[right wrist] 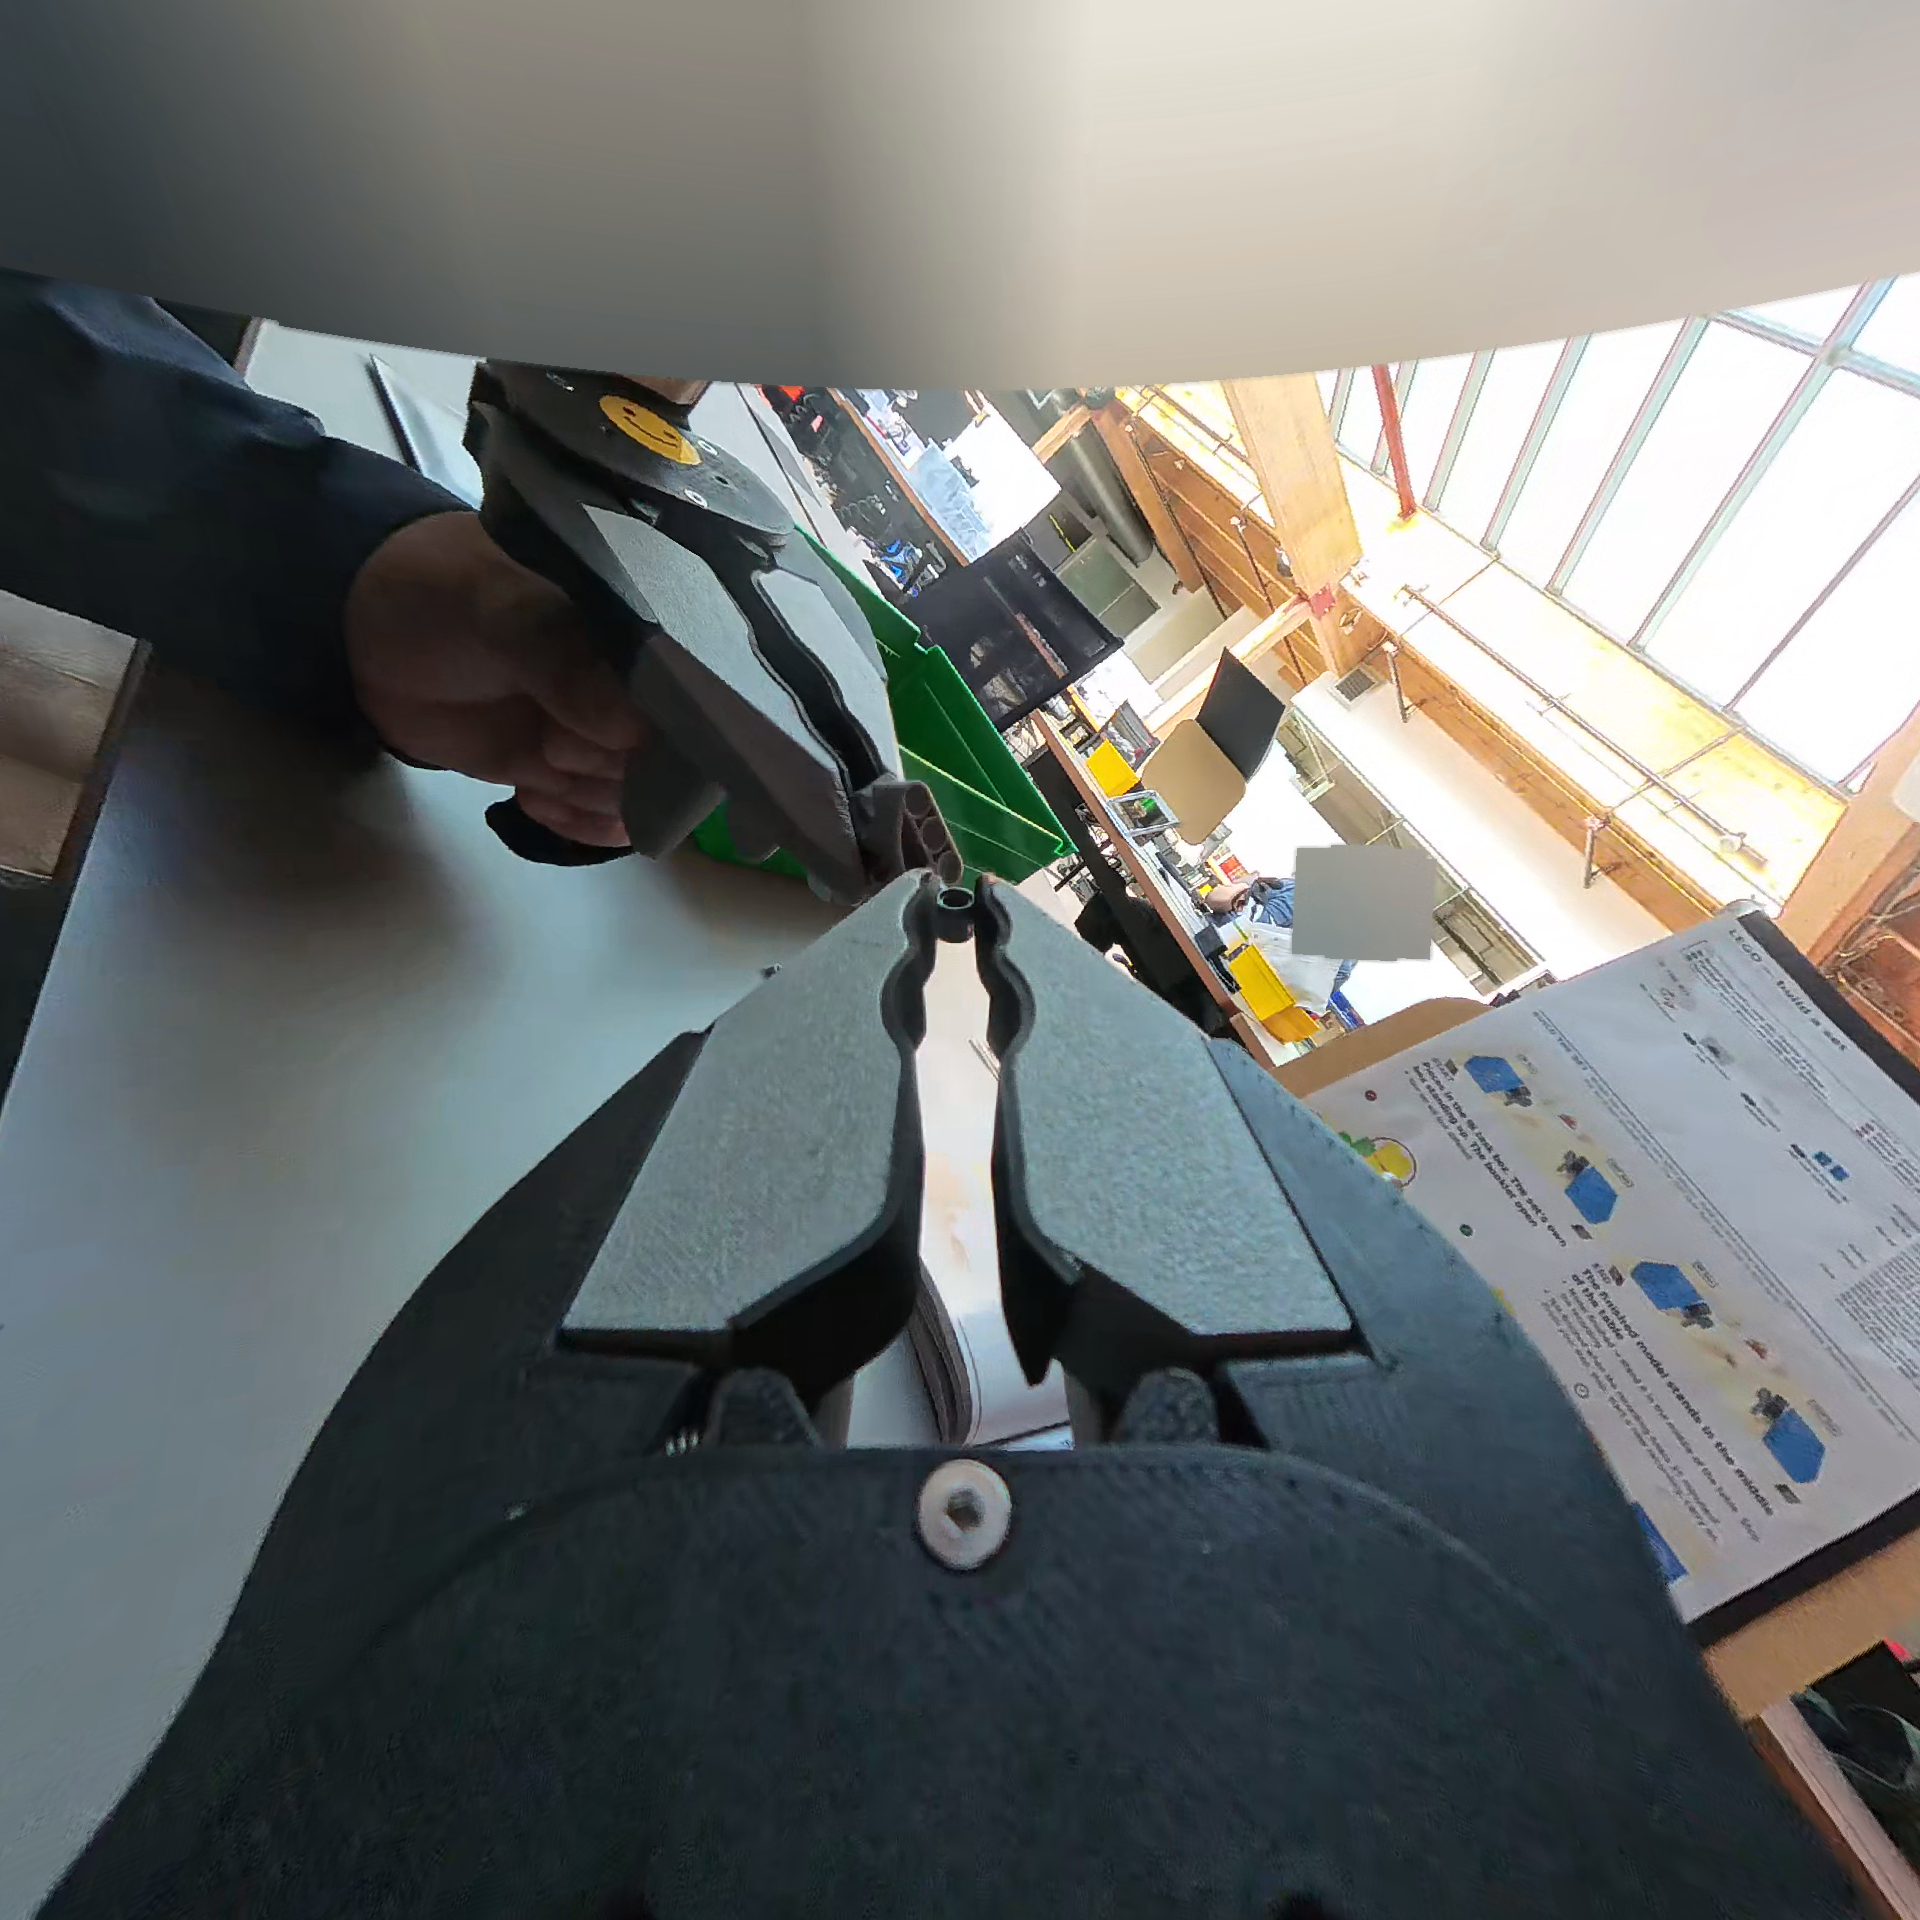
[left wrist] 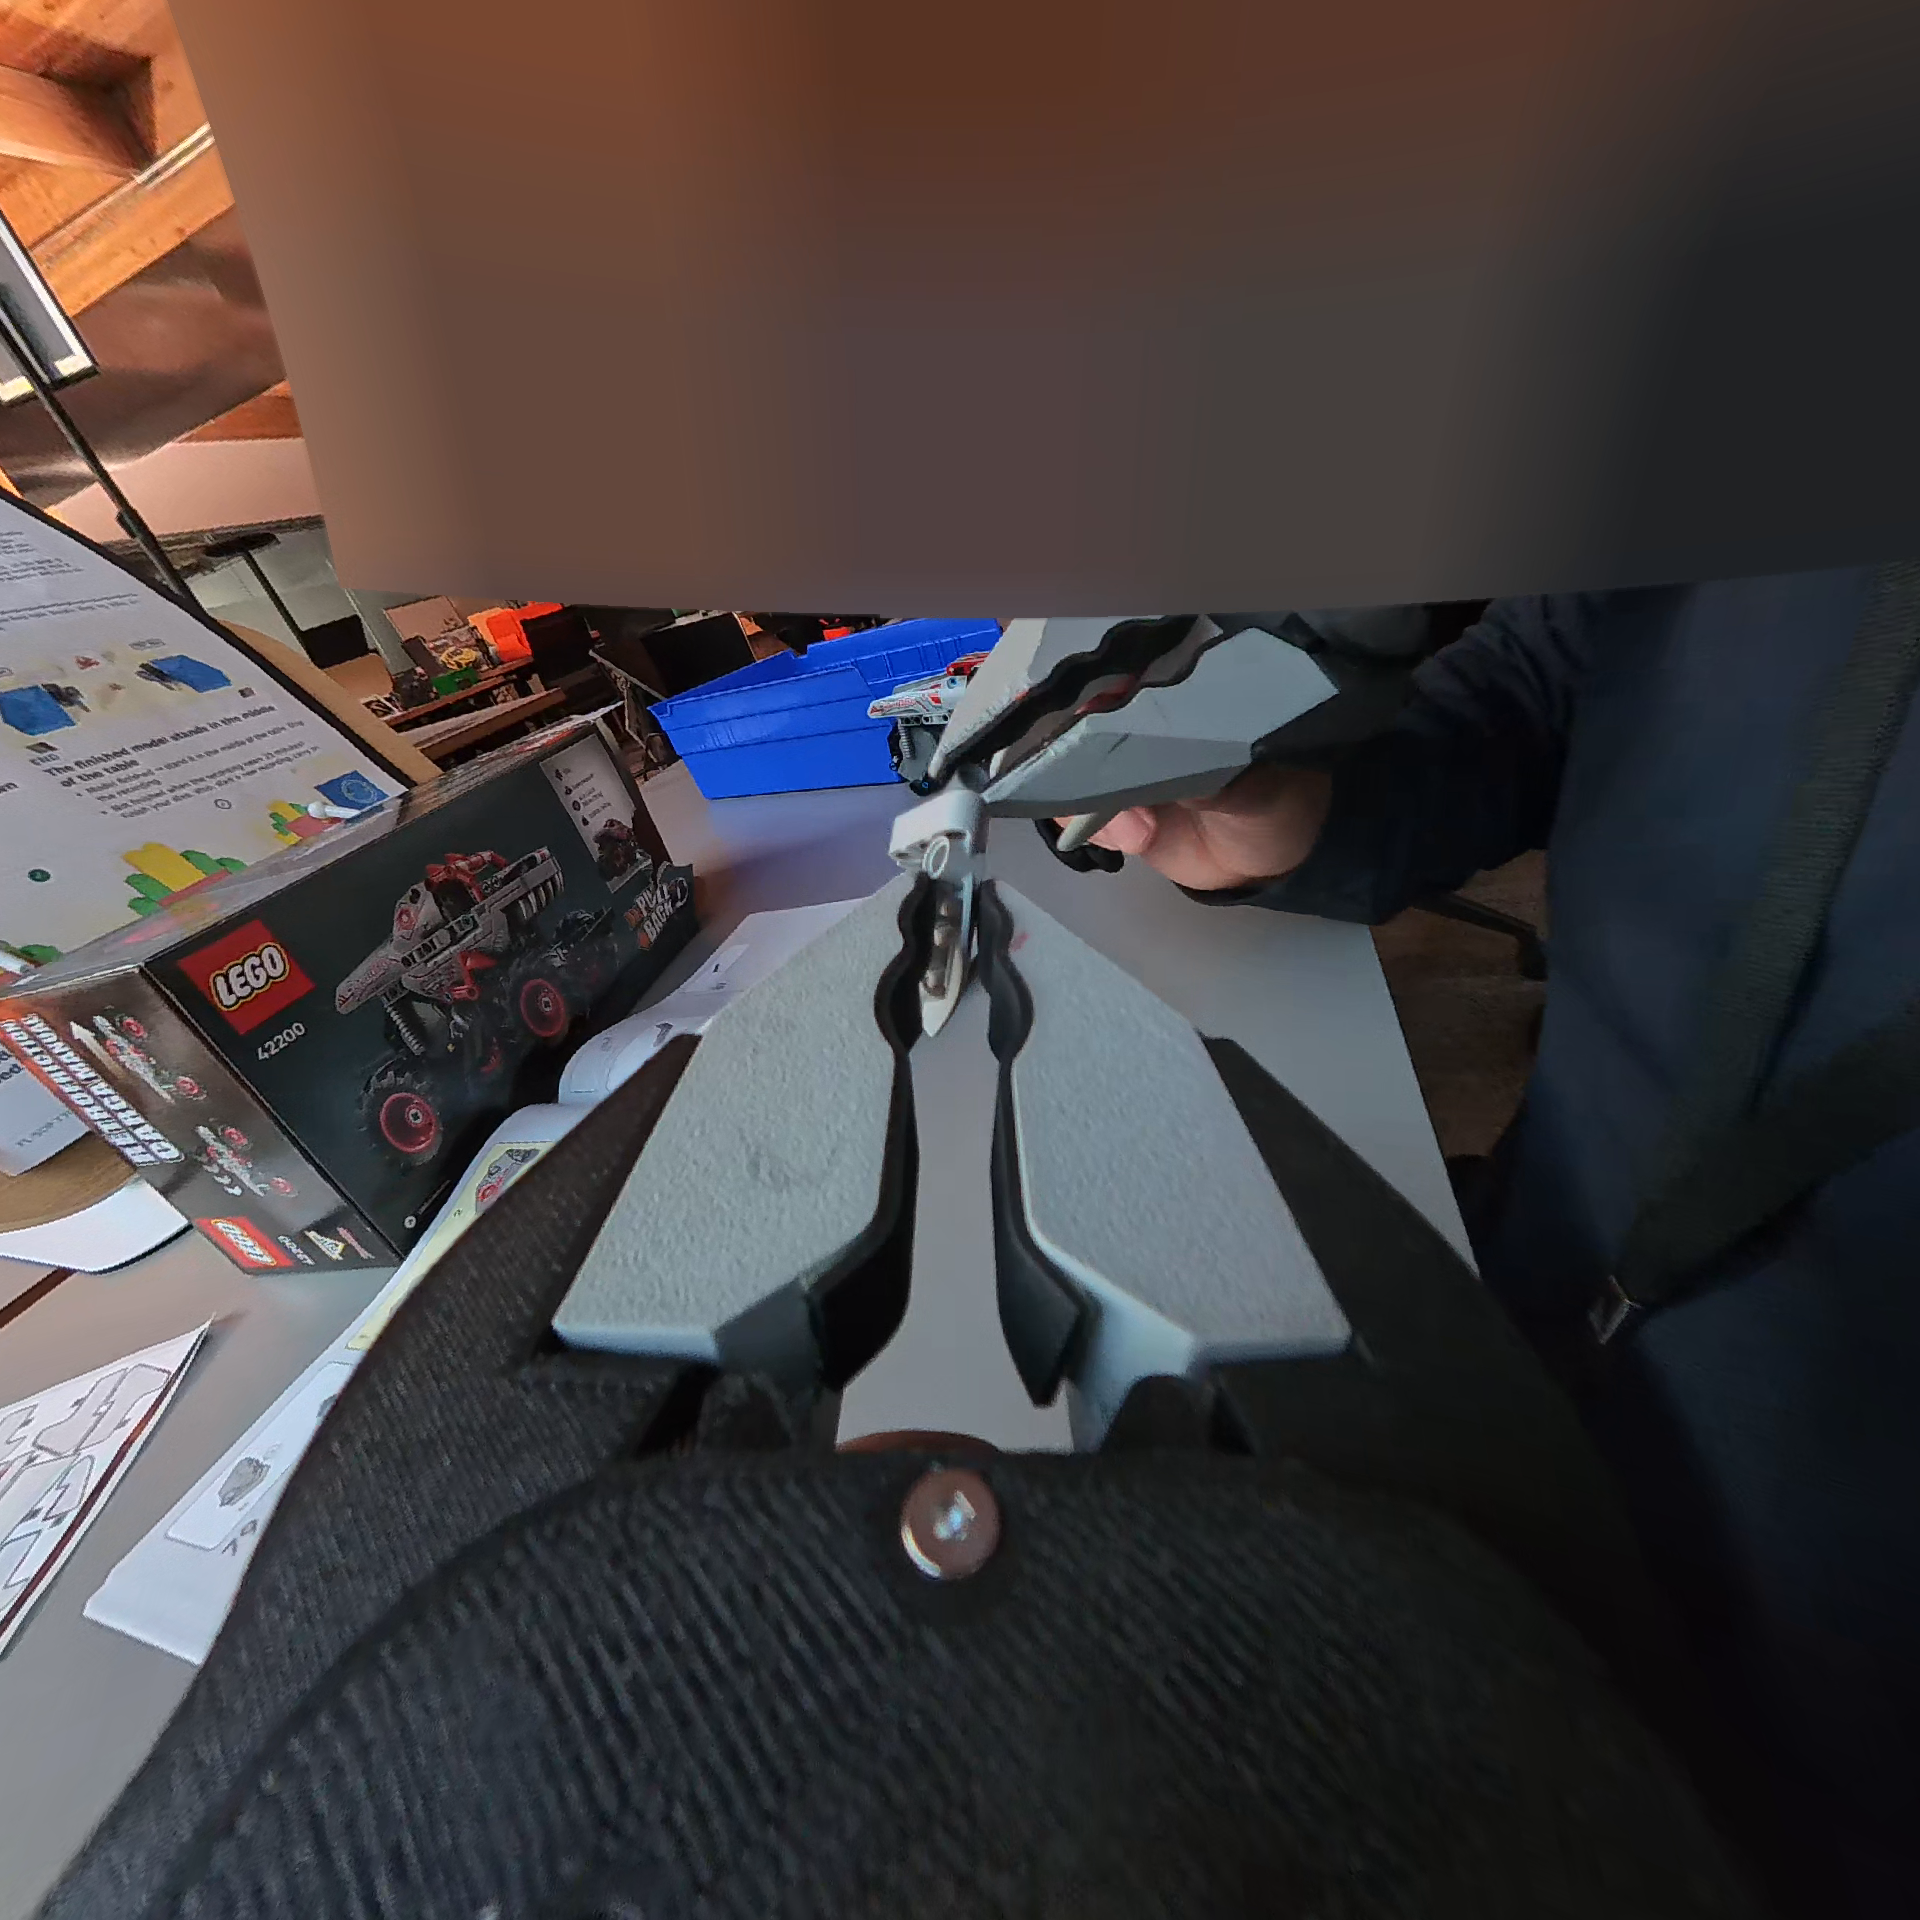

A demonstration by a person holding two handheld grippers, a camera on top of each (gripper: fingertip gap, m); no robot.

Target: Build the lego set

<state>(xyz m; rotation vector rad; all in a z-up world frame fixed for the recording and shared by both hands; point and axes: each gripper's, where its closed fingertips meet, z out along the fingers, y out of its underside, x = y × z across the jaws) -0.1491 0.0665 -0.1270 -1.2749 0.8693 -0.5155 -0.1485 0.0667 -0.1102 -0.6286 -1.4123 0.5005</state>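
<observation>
The light grey beam piece (left wrist: 940, 904) stands lengthwise between the left gripper's (left wrist: 948, 940) fingers, its holed end poking out past the tips. Straight ahead of that end, almost touching, the right gripper (right wrist: 952, 914) pinches a small black pin (right wrist: 952, 902) at its very tips, hollow end toward the camera. Both claws are nearly closed, each clamped on its part. The pin probably goes into a beam hole.
</observation>
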